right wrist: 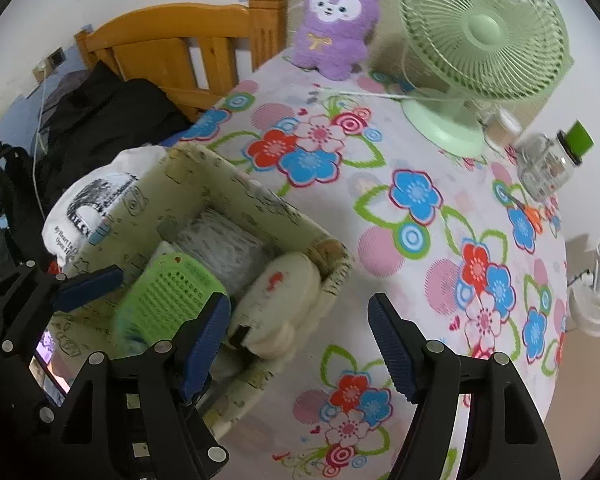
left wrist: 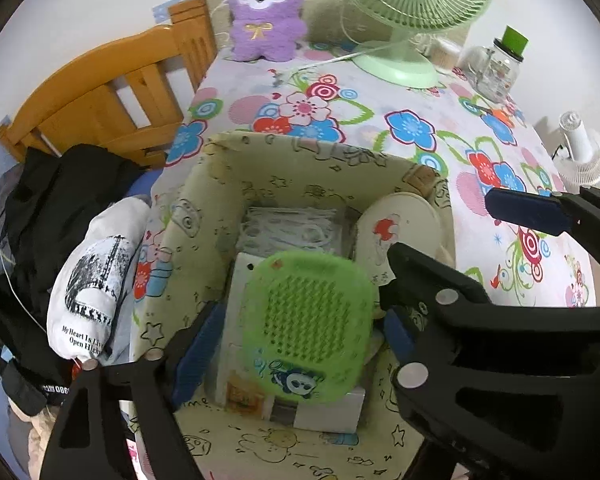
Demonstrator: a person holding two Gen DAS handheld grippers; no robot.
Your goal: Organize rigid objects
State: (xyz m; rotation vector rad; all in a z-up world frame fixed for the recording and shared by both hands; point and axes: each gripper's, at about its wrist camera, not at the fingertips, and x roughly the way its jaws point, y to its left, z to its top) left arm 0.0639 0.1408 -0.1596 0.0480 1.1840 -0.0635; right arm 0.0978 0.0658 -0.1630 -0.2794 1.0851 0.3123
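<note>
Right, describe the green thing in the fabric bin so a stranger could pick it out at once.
On the flowered tablecloth stands a pale cartoon-print fabric bin. Inside it, lying on a white box, is the green brush. It alone is bright green, squarish, studded with bristles, with a small panda picture at one end.

The fabric bin (left wrist: 204, 208) is soft printed cloth with a matt weave. Inside it, the green brush (left wrist: 308, 328) is smooth moulded plastic studded with nubs, and the round cream case (left wrist: 400, 232) looks glossy. The worktop (right wrist: 380, 208) wears a matt floral cloth. The fingers (right wrist: 392, 352) carry ribbed blue rubbery pads on matt black plastic. The chair (left wrist: 100, 100) is varnished wood, the purple toy (left wrist: 264, 12) fuzzy plush
</note>
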